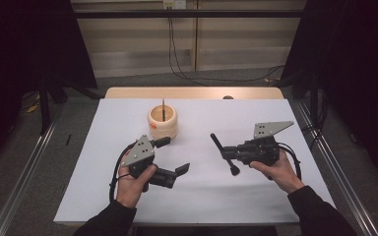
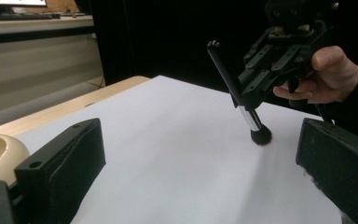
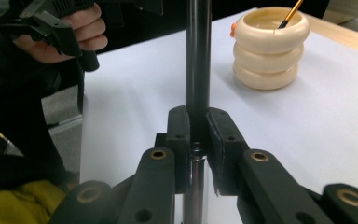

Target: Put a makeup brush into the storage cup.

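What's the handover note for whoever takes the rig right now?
Right tongs: shut on the black makeup brush, gripped on the handle near the ferrule; bristle head down, at or just above the white sheet.
Left tongs: open, holding nothing, hovering near the cream ringed holder.
Holder stands upright toward the back of the sheet, with a thin brush already standing in it.
Done: makeup brush picked up.
Left: probably carry it to the holder, drop it in handle-down or head-down as required, then release.
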Motion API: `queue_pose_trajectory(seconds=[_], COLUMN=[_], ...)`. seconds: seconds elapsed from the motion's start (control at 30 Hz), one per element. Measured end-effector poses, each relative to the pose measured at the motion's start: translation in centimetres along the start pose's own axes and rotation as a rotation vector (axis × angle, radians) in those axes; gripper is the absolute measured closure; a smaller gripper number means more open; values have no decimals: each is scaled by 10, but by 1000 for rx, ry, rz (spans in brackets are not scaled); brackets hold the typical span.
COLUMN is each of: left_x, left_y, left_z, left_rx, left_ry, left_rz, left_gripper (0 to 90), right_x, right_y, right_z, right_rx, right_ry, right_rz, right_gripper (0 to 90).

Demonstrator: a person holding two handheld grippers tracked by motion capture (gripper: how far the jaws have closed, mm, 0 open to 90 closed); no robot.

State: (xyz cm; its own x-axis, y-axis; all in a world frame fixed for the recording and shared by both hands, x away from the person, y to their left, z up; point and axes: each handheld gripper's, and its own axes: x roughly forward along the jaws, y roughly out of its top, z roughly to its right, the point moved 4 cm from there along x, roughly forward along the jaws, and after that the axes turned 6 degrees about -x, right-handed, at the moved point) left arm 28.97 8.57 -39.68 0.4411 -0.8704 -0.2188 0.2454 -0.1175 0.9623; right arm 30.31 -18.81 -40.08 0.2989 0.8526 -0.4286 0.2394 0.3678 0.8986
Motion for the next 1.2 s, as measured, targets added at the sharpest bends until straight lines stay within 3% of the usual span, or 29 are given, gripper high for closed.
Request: queue_pose_trajectory(seconds=[0.2, 0.37, 0.4, 0.5, 0.63, 0.77, 0.93, 1.2], left_x=[2, 5, 4, 7, 10, 12, 15, 21], left_y=[-2, -5, -5, -7, -9, -12, -15, -17], left_z=[1, 1, 1, 2, 3, 2, 0, -1], left_rx=[-3, -13, -6, -5, -8, -5, -2, 5], left_ry=[-21, -47, -30, -54, -66, -47, -61, -81], left_rz=[-22, -49, -66, -82, -97, -122, -155, -199], left_gripper=[9, 9, 9, 10, 11, 19, 49, 61], right_x=[4, 9, 10, 13, 16, 19, 25, 33], right_y=[2, 3, 3, 2, 3, 3, -1, -2], right_z=[-3, -8, -9, -11, -10, -11, -14, -17], right_rx=[-18, -60, -72, -100, -104, -126, -155, -192], right_ry=[20, 37, 39, 54, 51, 74, 110, 136], right_rz=[-104, -193, -218, -267, -311, -366, -447, -522], right_gripper=[801, 802, 802, 802, 802, 801, 801, 801])
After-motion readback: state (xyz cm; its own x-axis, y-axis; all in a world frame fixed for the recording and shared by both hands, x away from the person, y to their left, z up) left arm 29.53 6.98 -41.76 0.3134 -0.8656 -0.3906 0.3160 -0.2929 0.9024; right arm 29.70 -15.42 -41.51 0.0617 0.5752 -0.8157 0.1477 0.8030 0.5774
